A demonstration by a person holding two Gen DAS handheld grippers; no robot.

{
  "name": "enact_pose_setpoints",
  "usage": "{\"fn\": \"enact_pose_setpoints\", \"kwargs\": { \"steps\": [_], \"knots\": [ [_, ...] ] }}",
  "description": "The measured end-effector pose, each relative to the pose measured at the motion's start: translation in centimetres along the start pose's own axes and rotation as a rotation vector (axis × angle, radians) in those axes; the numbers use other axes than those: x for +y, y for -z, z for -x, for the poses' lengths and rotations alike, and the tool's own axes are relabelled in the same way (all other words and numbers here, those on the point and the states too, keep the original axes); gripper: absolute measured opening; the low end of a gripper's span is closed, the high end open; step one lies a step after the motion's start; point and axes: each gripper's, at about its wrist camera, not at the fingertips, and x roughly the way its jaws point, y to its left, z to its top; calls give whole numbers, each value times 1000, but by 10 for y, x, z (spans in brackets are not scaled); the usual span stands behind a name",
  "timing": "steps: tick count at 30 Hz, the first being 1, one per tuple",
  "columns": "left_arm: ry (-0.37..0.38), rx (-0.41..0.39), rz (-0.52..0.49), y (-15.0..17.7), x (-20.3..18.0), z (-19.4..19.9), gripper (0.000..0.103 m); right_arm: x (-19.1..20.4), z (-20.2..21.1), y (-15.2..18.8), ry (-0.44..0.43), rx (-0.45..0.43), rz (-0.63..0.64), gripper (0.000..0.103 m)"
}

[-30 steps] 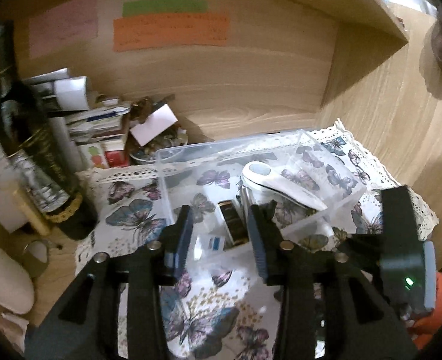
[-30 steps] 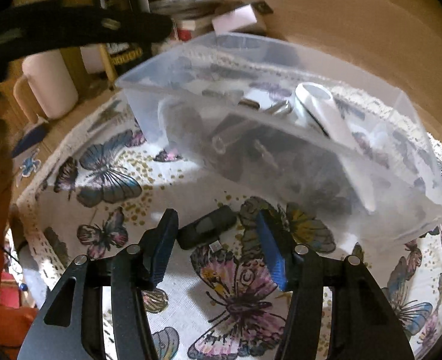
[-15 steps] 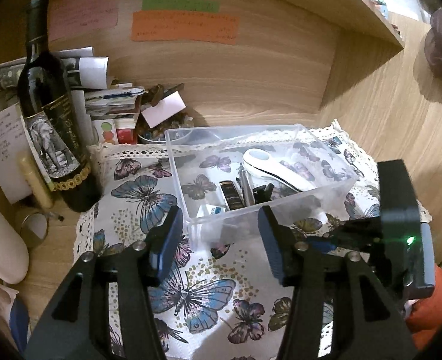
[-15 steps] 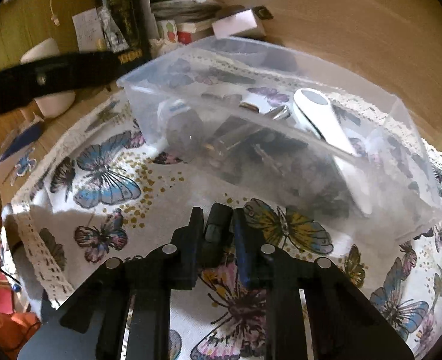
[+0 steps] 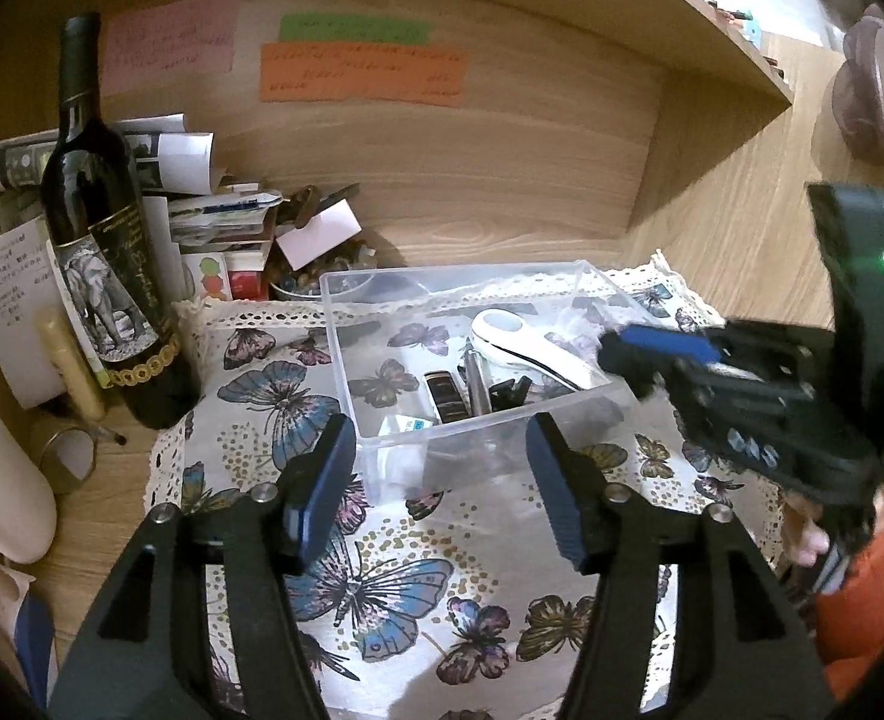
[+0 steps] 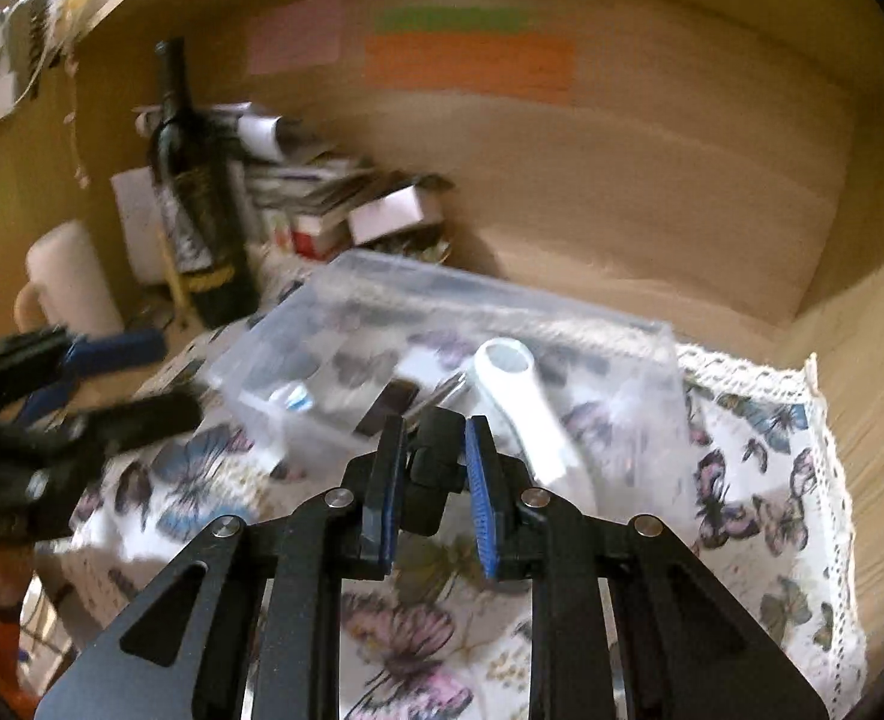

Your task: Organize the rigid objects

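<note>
Black plastic clip (image 6: 431,468) is sitting pinched in my right tool (image 6: 432,480), just short of the clear bin (image 5: 381,294) ahead; I'm aiming to carry it over the near wall before releasing. Since earlier it's lifted off the surface, while my left tool (image 5: 442,480) has been opening, empty.

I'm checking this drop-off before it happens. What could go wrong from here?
1. The right gripper pinches the small black item only near its fingertips, so it may slip out above the cloth.
2. The bin already holds a white tool and other bits; the item might land on them and bounce.
3. The left gripper stands open near the bin's front wall and may get in the way.
</note>
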Motion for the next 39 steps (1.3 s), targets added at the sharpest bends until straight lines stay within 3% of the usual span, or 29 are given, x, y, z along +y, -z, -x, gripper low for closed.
{"fn": "enact_pose_setpoints", "kwargs": {
  "steps": [7, 11, 16, 18, 21, 22, 24, 31, 39],
  "knots": [
    [-19, -20, -20, 2, -7, 3, 68, -16, -38, -2, 62, 59, -33, 20],
    [-25, -32, -34, 1, -11, 5, 72, -20, -37, 4, 28, 76, -57, 37],
    [-22, -52, -42, -3, -16, 9, 74, -19, -10, 4, 35, 16, -34, 44],
    [-22, -70, -44, -6, -19, 12, 76, -19, 6, 3, 34, -21, -32, 51],
    [-20, -96, -49, -11, -25, 17, 84, -18, 33, 3, 30, -88, -40, 77],
    [-19, -102, -53, -12, -27, 19, 87, -16, 39, 3, 34, -106, -41, 90],
    [-23, -119, -64, -15, -32, 23, 89, -14, 56, 2, 54, -154, -40, 101],
    [-27, -192, -43, -25, -41, 44, 101, -20, 97, 3, 98, -245, -65, 103],
    [-66, -284, -26, -32, -48, 69, 103, -26, 129, 8, 109, -320, -96, 103]
  ]
}}
